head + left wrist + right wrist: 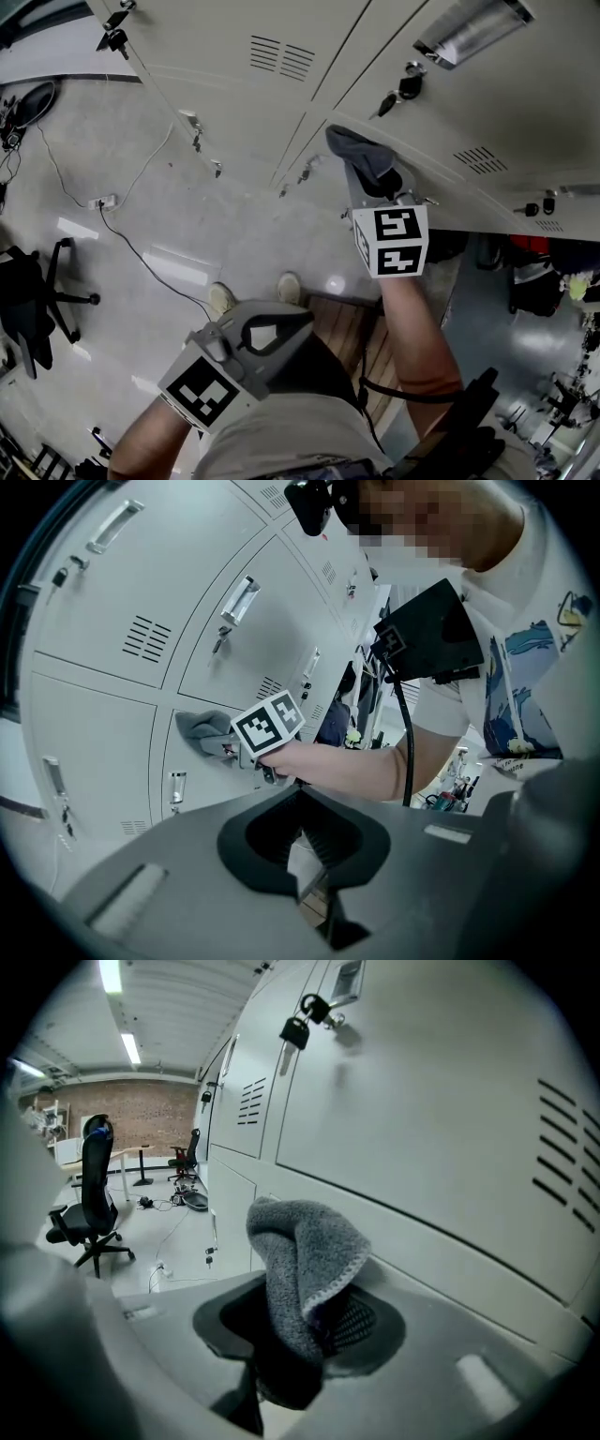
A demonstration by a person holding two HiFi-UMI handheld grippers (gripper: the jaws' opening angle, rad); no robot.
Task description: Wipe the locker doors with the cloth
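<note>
Right tool [300, 1335] clamped on grey cloth [305, 1260], cloth against locker door [450, 1147]; left tool [306, 873] jaws together, empty, held low.

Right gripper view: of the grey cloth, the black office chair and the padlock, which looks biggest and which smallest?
1. The grey cloth, largest, since it sits right at the camera.
2. The black office chair, far off across the room, so it looks smaller than the cloth.
3. The padlock, smallest.
</note>
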